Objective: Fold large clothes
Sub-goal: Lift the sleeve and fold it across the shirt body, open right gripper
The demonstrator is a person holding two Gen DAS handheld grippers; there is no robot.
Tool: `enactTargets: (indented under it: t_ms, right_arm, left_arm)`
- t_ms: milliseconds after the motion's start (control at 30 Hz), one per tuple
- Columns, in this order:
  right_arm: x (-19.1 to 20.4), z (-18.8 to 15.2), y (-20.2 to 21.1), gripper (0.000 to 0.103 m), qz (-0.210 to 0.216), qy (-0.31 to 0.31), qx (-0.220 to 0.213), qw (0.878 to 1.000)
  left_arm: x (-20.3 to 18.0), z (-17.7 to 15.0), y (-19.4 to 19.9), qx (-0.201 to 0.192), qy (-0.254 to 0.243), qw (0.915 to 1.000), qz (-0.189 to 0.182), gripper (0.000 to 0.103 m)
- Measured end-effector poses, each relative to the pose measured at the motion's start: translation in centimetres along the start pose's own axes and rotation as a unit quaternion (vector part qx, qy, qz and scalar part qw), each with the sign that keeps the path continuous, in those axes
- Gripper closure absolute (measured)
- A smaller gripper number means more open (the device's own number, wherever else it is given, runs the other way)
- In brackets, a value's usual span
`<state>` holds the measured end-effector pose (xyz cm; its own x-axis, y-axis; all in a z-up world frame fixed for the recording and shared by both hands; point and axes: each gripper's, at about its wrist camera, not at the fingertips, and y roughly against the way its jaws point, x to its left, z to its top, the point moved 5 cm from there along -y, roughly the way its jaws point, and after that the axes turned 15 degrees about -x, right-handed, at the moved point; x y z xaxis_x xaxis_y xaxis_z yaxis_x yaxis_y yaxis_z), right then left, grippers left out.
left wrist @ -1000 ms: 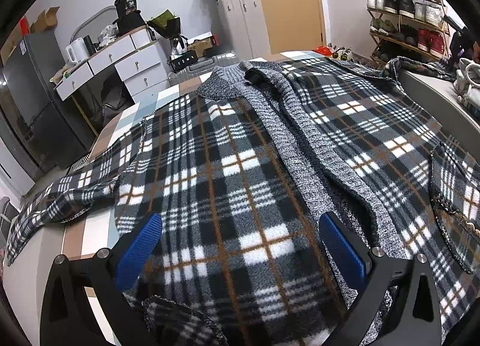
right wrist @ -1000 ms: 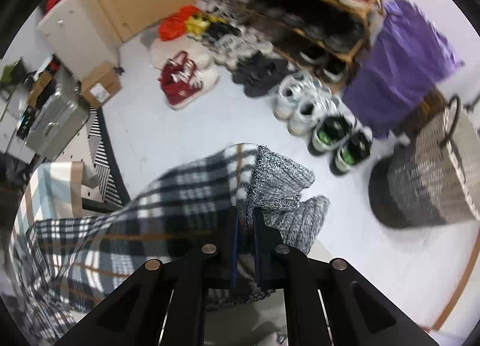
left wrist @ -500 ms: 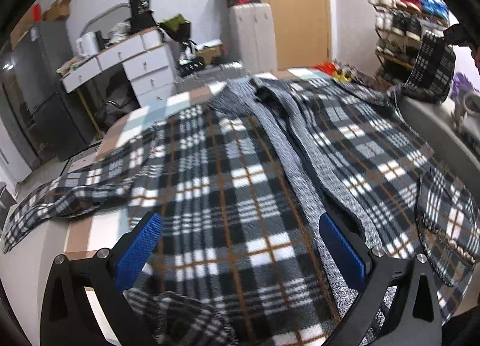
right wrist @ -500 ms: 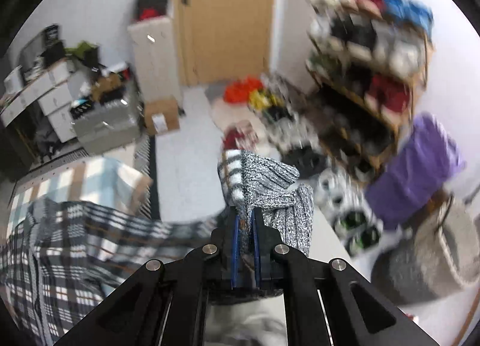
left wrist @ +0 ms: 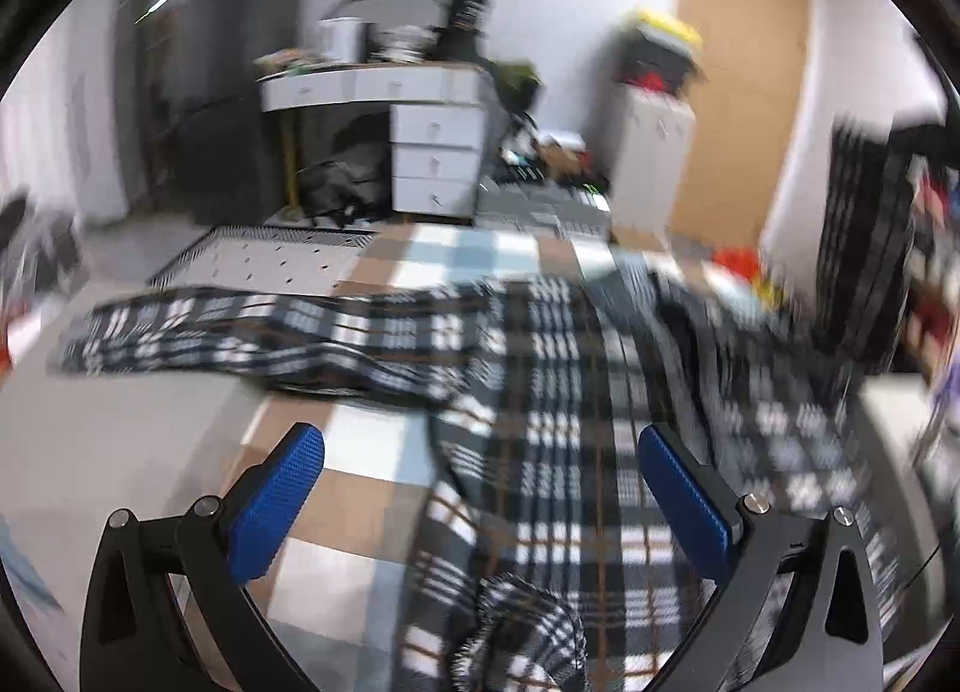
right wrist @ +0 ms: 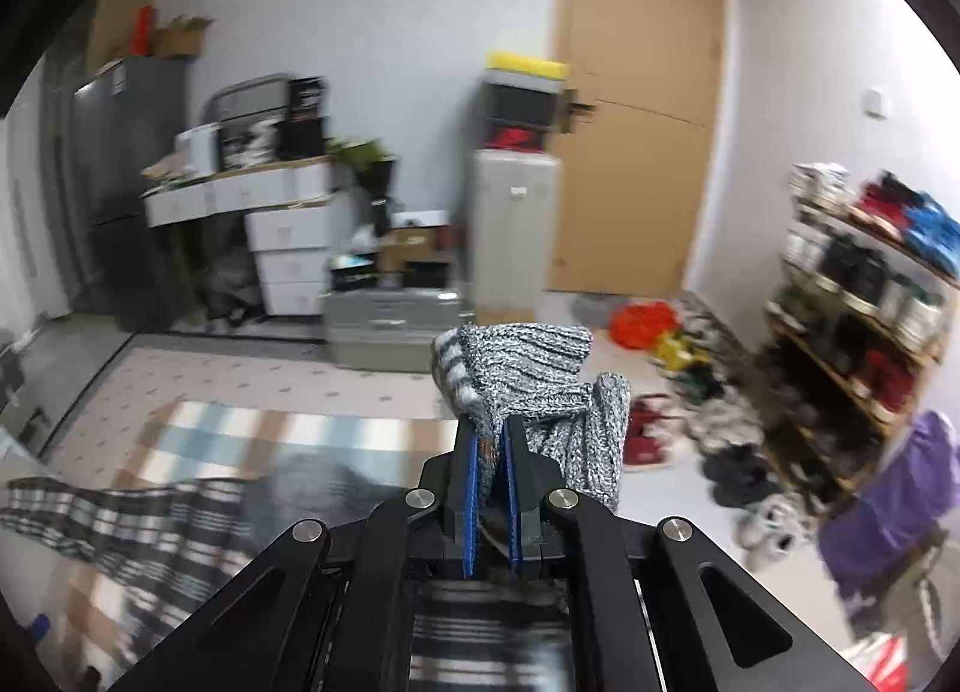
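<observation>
We see one black-and-white plaid fleece jacket [left wrist: 552, 404] spread across one checked table cover [left wrist: 456, 260], one sleeve stretched out leftward. Our left gripper [left wrist: 480, 488] hovers above it, its two blue pads wide apart and empty. Our right gripper [right wrist: 493, 440] is clamped tight on the jacket's one grey knitted cuff [right wrist: 528, 374], lifted in the air.

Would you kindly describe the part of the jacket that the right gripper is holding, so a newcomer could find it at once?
Start from the wooden door and drop to the right gripper in the foreground. Pinched between its blue pads is the jacket's cuff, lifted above the floor. It is speckled grey ribbed knit, unlike the black-and-white plaid of the rest.
</observation>
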<state>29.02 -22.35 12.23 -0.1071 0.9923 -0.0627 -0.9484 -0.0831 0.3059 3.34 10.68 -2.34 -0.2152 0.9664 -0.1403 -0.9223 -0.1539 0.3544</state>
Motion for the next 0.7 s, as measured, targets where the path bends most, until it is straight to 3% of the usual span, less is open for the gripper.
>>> enactTargets:
  t_ms: [100,300,367,433,533,600,700]
  right_arm:
    - [9.2,-2.0,-2.0,0.096,0.048,0.025,0.012,0.998]
    - [25.2,-13.1,-4.9,0.096,0.139,0.054,0.097,0.984]
    - [30.0,-17.8,-5.4,0.095,0.177,0.059,0.138,0.973]
    - [33.5,-22.9,-6.1,0.091,0.216,0.050,0.208,0.953]
    - [35.0,-24.8,-5.5,0.075,0.273,-0.007,0.224,0.936]
    - [34.6,-24.2,-4.3,0.031,0.311,-0.060,0.215,0.924]
    - [32.4,-22.2,-2.1,0.021,0.369,-0.121,0.202,0.899]
  left_arm:
    - [3.4,1.7,1.0,-0.022,0.060,0.9979,0.015,0.001]
    - [6.9,2.5,1.6,-0.024,0.130,0.9909,0.025,0.001]
    - [7.5,2.5,1.8,-0.022,0.143,0.9893,0.019,0.001]
    - [8.0,2.7,2.1,-0.023,0.150,0.9883,0.015,0.001]
    - [8.3,3.0,2.9,-0.028,0.162,0.9865,0.000,0.001]
    - [8.1,3.0,3.2,-0.031,0.164,0.9859,-0.005,0.001]
    - [8.5,3.1,3.2,-0.029,0.177,0.9837,-0.015,0.001]
